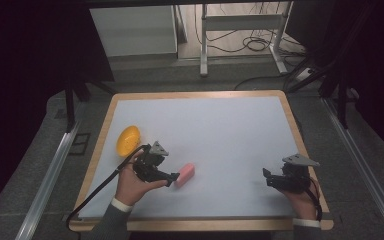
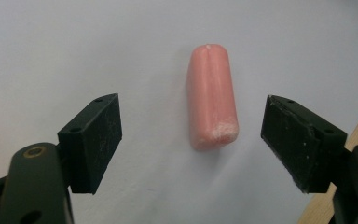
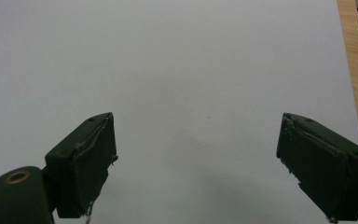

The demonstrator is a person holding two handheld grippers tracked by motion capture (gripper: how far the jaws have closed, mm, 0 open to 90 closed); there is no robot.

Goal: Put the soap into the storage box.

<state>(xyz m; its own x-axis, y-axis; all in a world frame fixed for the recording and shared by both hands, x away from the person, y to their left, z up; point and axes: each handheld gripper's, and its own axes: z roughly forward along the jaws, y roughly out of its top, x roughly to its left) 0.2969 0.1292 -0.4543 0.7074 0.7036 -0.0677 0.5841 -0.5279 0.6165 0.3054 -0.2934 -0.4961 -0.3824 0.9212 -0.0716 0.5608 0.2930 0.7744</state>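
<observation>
Item 1: pale pink, rounded oblong block with a soft waxy look [image 2: 212, 95], lying flat on the white table surface [image 1: 220, 130], in the near-left part of it. In the left gripper view its length runs away from the camera, its near end whitish and scuffed.

Item 2: left gripper [image 2: 191, 140], black, two-jawed, held in the person's left hand [image 1: 130, 186]. Jaws spread wide apart, one on either side of the pink block's near end, neither touching it. In the high view the jaw tips sit just beside the block's near-left end.

Item 3: right gripper [image 3: 196, 158], black, two-jawed, held in the person's right hand [image 1: 302, 200] at the near-right of the table. Jaws wide apart over bare white surface, holding nothing. Well apart from the pink block.

Item 4: yellow-orange shallow plastic bowl [image 1: 128, 140], near the table's left edge, just beyond the left gripper, tilted so its hollow faces the camera.

Item 5: light wooden rim [image 1: 195, 94] framing the white surface.
</observation>
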